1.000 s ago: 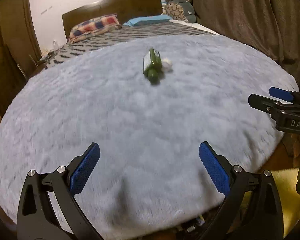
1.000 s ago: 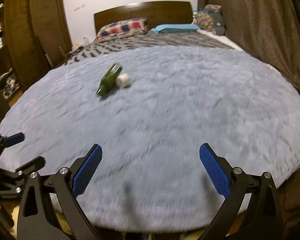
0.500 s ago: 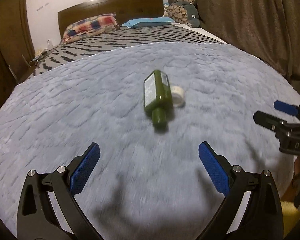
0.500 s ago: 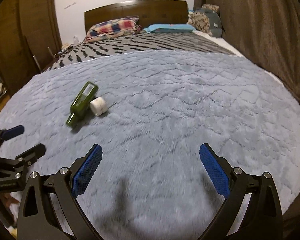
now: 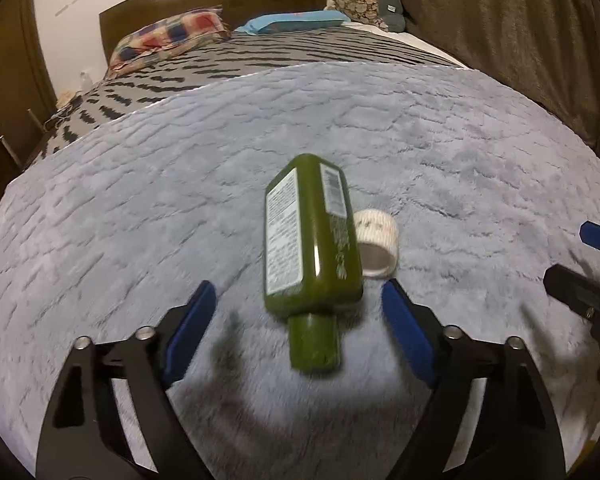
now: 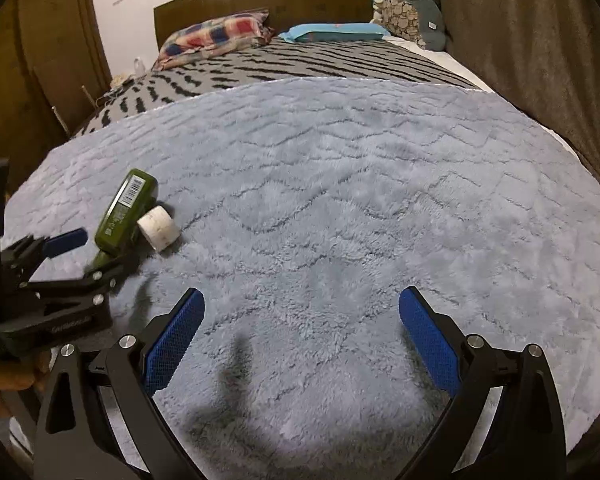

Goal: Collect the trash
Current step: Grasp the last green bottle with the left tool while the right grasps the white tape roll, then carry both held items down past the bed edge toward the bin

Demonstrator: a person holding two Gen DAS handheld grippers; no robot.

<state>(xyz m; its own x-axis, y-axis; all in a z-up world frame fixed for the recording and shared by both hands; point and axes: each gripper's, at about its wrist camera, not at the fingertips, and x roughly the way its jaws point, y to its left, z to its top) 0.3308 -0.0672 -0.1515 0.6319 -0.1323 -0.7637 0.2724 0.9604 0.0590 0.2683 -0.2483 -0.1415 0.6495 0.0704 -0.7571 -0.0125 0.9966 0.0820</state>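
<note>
Between its spread blue pads, the left gripper holds nothing; the cap end of the green bottle lies in the gap, touching neither pad. That bottle lies on its side on the grey blanket, cap toward the near edge, with a white tape roll touching its right side. Further right, the right gripper hovers wide open and unloaded over bare blanket, well apart from the bottle.

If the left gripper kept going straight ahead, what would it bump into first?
Probably the green bottle, cap end first; it lies on the grey blanket right between the open left gripper, though depth is uncertain.
</note>
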